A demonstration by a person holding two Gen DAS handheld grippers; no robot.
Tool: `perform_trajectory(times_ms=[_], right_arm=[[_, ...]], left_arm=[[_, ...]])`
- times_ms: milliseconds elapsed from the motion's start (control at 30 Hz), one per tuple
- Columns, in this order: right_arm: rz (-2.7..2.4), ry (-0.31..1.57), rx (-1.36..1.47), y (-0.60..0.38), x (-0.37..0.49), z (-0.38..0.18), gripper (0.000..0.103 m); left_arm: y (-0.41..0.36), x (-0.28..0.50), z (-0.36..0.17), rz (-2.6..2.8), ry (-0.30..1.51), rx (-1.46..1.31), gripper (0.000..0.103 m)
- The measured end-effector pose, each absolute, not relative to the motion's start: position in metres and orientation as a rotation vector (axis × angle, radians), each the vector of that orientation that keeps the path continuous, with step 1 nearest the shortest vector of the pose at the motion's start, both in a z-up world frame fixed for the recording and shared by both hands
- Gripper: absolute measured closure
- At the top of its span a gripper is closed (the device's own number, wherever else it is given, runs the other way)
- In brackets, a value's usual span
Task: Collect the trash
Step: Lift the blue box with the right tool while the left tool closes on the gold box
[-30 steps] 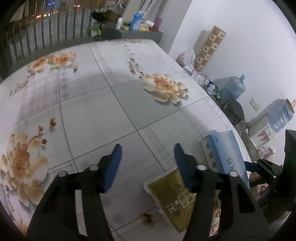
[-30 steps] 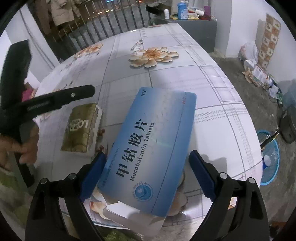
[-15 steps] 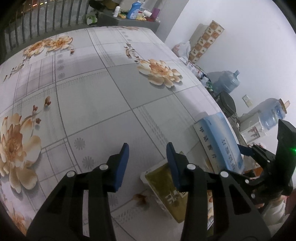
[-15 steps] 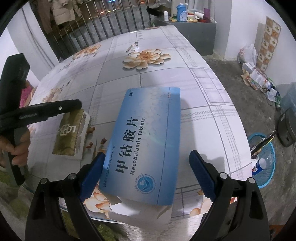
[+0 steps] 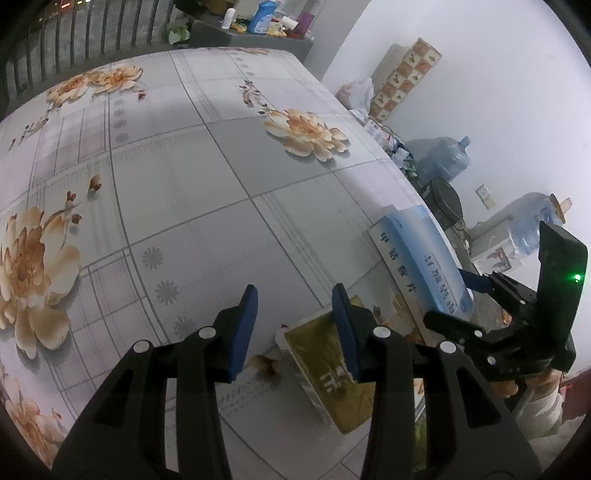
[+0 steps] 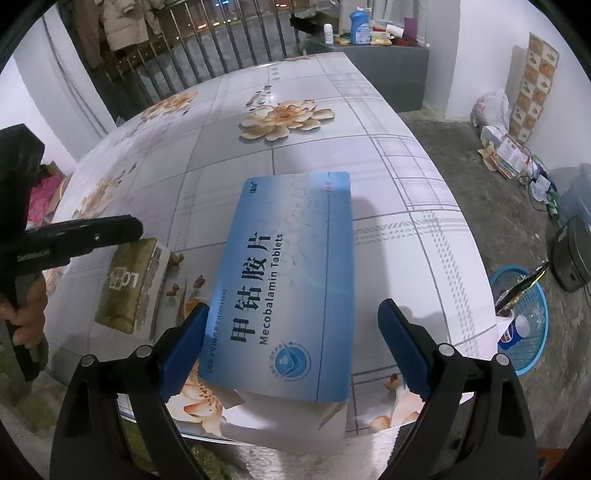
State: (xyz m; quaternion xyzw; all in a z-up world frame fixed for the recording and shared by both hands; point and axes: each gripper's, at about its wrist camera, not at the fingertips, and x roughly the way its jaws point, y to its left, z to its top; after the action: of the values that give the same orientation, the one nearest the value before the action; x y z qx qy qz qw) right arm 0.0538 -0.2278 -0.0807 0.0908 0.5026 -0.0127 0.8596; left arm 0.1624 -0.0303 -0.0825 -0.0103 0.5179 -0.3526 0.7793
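Note:
A blue tablet box [image 6: 288,273] lies at the near edge of the flowered table [image 6: 314,147], its near end jutting past the edge. My right gripper [image 6: 291,339] is open around it: the left pad is at the box's side, the right pad stands well apart. The left wrist view shows that box [image 5: 421,258] tilted, to the right. An olive-gold carton [image 5: 325,365] lies flat beside it, partly under the right finger of my left gripper [image 5: 293,325]. That gripper is open, half narrowed, with only bare tablecloth between its pads. The carton [image 6: 125,284] sits left of the blue box.
A blue basket [image 6: 524,321] holding a cola bottle and wrappers stands on the floor to the right of the table. Water jugs [image 5: 443,158] and bags line the wall. A railing [image 6: 221,48] and a cluttered shelf [image 6: 369,33] lie beyond the far edge.
My left gripper's jaws have narrowed and it has tipped further down over the table. In the right wrist view the blue box has swung more upright and a little nearer.

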Motion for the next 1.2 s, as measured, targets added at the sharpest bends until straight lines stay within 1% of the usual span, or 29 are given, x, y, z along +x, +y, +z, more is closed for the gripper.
perform_trajectory(times_ms=[267, 633, 833, 1000, 1100, 1200], right_arm=[[-0.033, 1.051, 0.192, -0.23, 0.055, -0.081, 0.014], [-0.054, 1.047, 0.214, -0.237, 0.054, -0.081, 0.014], [-0.067, 1.035, 0.253, -0.245, 0.05, -0.079, 0.014], [-0.04, 1.004, 0.326, -0.257, 0.045, -0.075, 0.014], [-0.016, 1.0, 0.35, -0.259, 0.045, -0.075, 0.014], [-0.002, 1.009, 0.343, -0.257, 0.047, -0.075, 0.014]], left_arm=[[-0.026, 0.154, -0.082, -0.771, 1.129, -0.032, 0.065], [-0.022, 0.15, -0.08, -0.76, 1.111, -0.017, 0.062], [-0.02, 0.144, -0.07, -0.773, 1.051, 0.008, 0.051], [-0.026, 0.134, -0.06, -0.813, 0.998, 0.064, 0.031], [-0.035, 0.125, -0.06, -0.82, 0.969, 0.133, 0.027], [-0.044, 0.118, -0.063, -0.83, 0.953, 0.2, 0.026]])
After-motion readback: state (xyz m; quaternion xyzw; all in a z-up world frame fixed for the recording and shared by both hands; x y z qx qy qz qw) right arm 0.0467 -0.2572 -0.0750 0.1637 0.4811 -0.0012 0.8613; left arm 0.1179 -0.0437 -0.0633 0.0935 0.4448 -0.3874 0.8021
